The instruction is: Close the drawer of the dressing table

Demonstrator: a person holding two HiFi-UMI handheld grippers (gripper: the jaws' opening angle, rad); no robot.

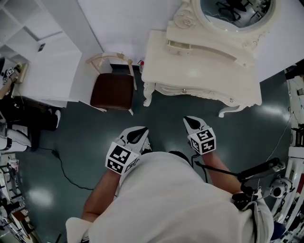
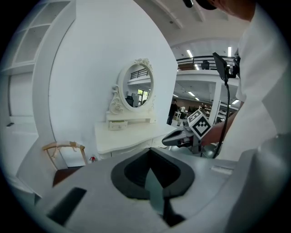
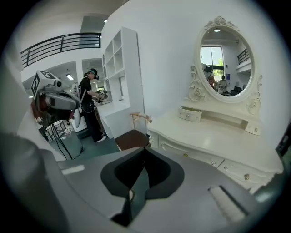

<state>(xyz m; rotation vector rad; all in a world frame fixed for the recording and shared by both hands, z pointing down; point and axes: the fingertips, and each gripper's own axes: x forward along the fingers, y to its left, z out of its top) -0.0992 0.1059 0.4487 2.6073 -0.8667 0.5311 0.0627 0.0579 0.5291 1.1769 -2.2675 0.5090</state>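
The cream dressing table with its oval mirror stands against the white wall, ahead of me and a little to the right. A small top drawer under the mirror sticks out slightly; it also shows as the small drawer in the left gripper view. The front drawers carry small knobs. Both grippers hang over the dark floor, well short of the table. My left gripper and my right gripper each have their jaws together with nothing between them. The left gripper's tips and the right gripper's tips point toward the table.
A chair with a brown seat stands left of the table. A white shelf unit sits further left, with a person beside it. A cable lies on the floor. Stands and equipment line the right edge.
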